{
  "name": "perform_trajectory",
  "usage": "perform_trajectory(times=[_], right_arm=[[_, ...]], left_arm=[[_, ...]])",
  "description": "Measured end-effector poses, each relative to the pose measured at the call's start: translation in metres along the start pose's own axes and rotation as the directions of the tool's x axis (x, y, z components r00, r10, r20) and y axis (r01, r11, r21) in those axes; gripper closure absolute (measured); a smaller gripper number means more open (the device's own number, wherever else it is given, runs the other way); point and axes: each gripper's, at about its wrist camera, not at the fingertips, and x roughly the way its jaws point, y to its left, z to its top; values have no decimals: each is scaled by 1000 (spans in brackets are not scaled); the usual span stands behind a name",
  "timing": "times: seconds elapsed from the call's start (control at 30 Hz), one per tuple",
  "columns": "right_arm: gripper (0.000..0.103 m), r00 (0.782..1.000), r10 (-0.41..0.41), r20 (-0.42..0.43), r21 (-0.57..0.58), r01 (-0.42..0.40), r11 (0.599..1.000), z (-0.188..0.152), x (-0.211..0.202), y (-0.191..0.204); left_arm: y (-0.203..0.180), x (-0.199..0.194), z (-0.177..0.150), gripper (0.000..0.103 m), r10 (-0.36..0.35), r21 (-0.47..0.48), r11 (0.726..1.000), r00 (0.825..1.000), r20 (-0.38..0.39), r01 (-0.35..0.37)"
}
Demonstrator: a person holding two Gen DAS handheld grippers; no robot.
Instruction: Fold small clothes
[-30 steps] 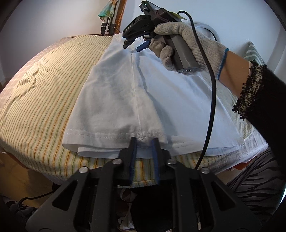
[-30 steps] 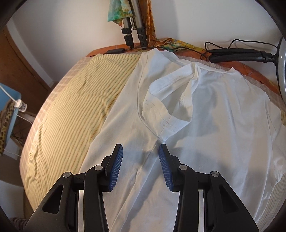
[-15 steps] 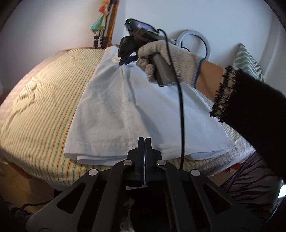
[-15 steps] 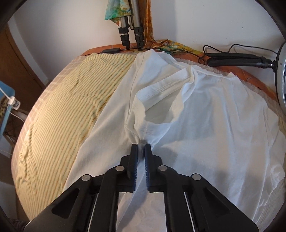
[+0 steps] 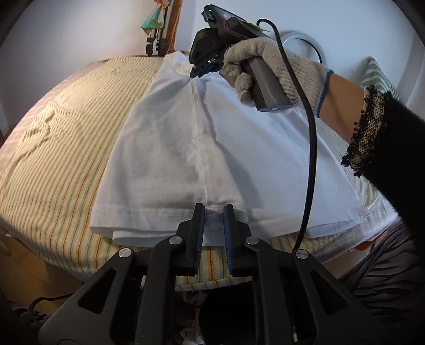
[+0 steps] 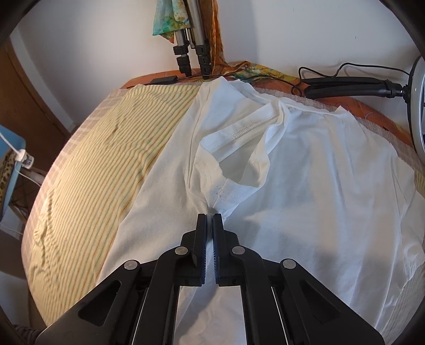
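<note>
- White t-shirt [image 5: 239, 138] lies spread on the bed [image 5: 66, 138] w/ yellow striped cover; left side panel already folded over toward the middle, sleeve [image 6: 233, 148] bunched on top near the collar end.
- Left gripper [image 5: 213, 212] at the bottom hem by the seam; fingers parted w/ a gap, hem edge sits just at/between the tips, not pinched.
- Right gripper [image 6: 209, 225] clenched on a pinch of cloth at the armpit seam where sleeve meets body; left view shows same gripper [image 5: 198, 71] at far end of shirt, gloved right hand [image 5: 268, 61] round the handle.
- Handling: thin cotton, light, v. soft, no stiffness. Will sag and wrinkle btw hold points, layers slip over each other. Not fragile.
- Best holds imo: hem + seam lines, thicker stitching gives the fingers bite. Grab both layers at the hem or the under layer stays behind.
- Around: tripod legs [image 6: 191, 53] and coloured cloth [image 6: 170, 18] at the wall, ring light [image 6: 418, 106] w/ its black stand [image 6: 345, 85] at the right, cables along far edge of bed, blue thing [image 6: 10, 164] off the left side.
- In the way: right gripper's cable [image 5: 309, 159] hangs across the shirt's right half, may drag cloth. Nothing else lying on the shirt.
- Bed cover rumpled at left [image 5: 37, 132], soft base, so creases won't press sharp.
</note>
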Motion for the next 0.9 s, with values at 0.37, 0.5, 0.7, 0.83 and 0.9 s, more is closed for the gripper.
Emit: perform_trajectory(times=[0.37,0.5,0.7,0.83,0.9], right_arm=[[101,999,35,31,48,-37,998,1,-11,-11],[102,998,43,36,58,-45,997,1,-12,-15],[102,1000,5,18,48,-5,999,-4,-6,-20],[101,1000,1,11,6,-2,1000,-6,-7,-17],[99,1000,21,1,8,-21,1000,-7,-10,-18]], left_arm=[[-4,-29,0,102,6,11,1000,994,109,-7],[-9,-33,2,102,-24,28,999,993,116,21],[-24,-7,-4,102,-58,133,990,998,16,55],[-22,-6,-9,102,-79,137,987,996,-33,83],[-14,-19,-7,102,-85,121,989,996,-21,87]])
